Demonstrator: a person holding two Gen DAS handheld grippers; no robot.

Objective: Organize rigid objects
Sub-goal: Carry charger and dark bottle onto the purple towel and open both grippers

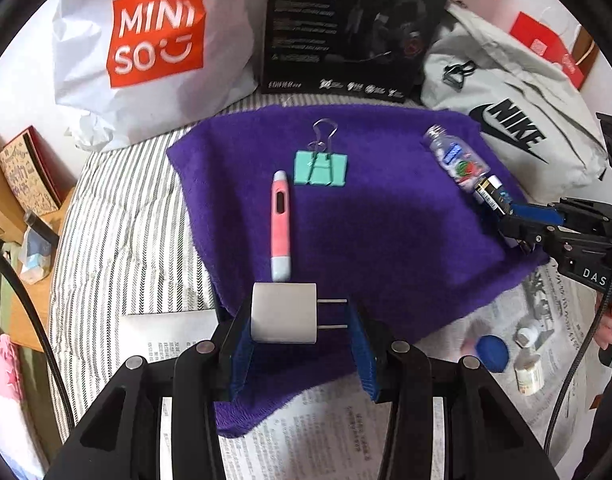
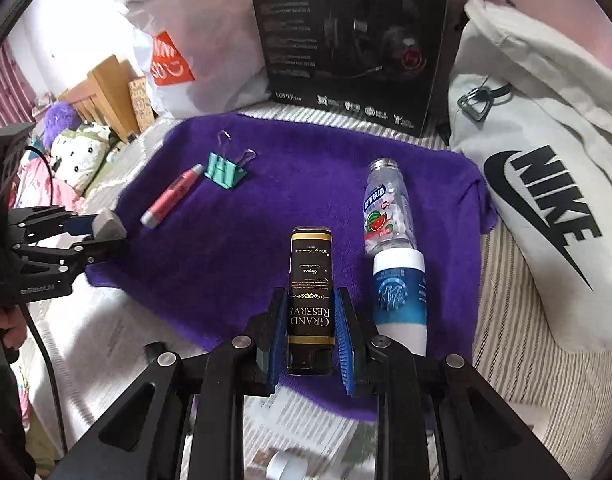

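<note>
A purple towel [image 1: 385, 220] [image 2: 226, 264] lies spread on the bed. On it lie a pink pen-shaped thermometer [image 1: 280, 224] [image 2: 172, 196], a teal binder clip [image 1: 321, 168] [image 2: 226, 170] and a clear bottle with a watermelon label [image 1: 457, 160] [image 2: 387, 212]. Below that bottle lies a white tube with a blue label [image 2: 399, 296]. My left gripper [image 1: 300, 320] [image 2: 102, 232] is shut on a white charger plug [image 1: 284, 312], just below the thermometer at the towel's near-left edge. My right gripper [image 2: 310, 308] [image 1: 509, 216] is shut on a black "Grand Reserve" box [image 2: 309, 280] [image 1: 491, 194], left of the tube.
A white Miniso bag [image 1: 146, 40], a black headset box [image 1: 345, 28] and a grey Nike bag [image 2: 545, 200] line the far side. Newspaper [image 1: 306, 440] lies under the towel's near edge, with small bottles [image 1: 527, 372] and a blue cap [image 1: 491, 352] on it. A wooden bedside stand [image 1: 10, 216] sits at the left.
</note>
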